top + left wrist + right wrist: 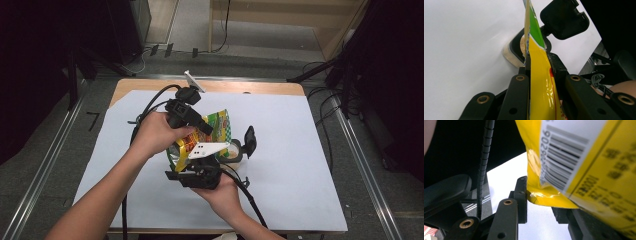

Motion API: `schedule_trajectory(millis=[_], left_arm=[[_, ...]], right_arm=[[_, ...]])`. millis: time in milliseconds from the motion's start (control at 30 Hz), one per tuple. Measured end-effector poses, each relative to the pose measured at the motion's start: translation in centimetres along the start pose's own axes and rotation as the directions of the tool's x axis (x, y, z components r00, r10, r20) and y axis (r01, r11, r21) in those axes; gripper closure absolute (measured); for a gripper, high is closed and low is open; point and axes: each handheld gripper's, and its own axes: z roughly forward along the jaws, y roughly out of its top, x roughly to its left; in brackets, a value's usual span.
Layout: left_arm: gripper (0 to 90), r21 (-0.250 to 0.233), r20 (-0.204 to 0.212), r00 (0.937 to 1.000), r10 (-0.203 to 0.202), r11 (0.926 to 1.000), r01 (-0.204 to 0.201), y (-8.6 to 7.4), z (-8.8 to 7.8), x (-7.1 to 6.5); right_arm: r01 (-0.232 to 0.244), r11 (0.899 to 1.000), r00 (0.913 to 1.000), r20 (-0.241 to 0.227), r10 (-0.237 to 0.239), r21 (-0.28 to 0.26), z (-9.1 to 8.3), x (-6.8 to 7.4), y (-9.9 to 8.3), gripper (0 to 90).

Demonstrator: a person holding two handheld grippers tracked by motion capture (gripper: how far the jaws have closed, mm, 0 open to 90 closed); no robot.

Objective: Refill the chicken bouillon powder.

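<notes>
A yellow and green snack bag (220, 122) is held above the middle of the white sheet between both grippers. My left gripper (207, 128) comes in from the upper left and is shut on the bag's top edge. In the left gripper view the bag (539, 75) is pinched edge-on between the jaws of the left gripper (539, 62). My right gripper (188, 161) comes up from below. In the right gripper view the bag's lower corner (544, 196), under the barcode, sits between the jaws of the right gripper (540, 200), pressed on the left pad.
A roll of tape (234, 152) lies on the white sheet (300, 165) just right of the bag, with a black holder (249, 140) standing over it. The left gripper view shows the roll (510, 56) and holder (564, 18) beyond the bag. Cables trail from both grippers.
</notes>
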Motion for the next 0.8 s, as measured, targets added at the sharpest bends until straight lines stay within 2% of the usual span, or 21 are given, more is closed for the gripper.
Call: schedule_trajectory(millis=[167, 333, 700, 800], left_arm=[[80.9, 0.003, 0.001, 1.0, -0.004, 1.0, 0.004, -0.04, -0.06, 0.09], [81.3, 0.011, 0.005, 0.9999, 0.011, 0.9999, -0.011, -0.1, -0.04, 0.15], [81.1, 0.006, 0.013, 0.9999, -0.008, 1.0, 0.008, -0.05, 0.0, 0.26], [81.2, 0.007, 0.009, 1.0, 0.004, 1.0, -0.005, -0.03, 0.04, 0.17]], right_arm=[[0.005, 1.0, 1.0, 0.002, -0.005, 0.005, 0.07, 0.01, 0.01, 70.8], [0.007, 1.0, 1.0, -0.001, -0.007, 0.01, 0.11, 0.02, -0.02, 70.9], [0.016, 1.0, 0.9999, 0.001, -0.016, 0.017, 0.03, -0.06, -0.03, 71.0], [0.019, 1.0, 0.9998, 0.002, -0.019, 0.016, 0.04, -0.12, -0.05, 71.1]])
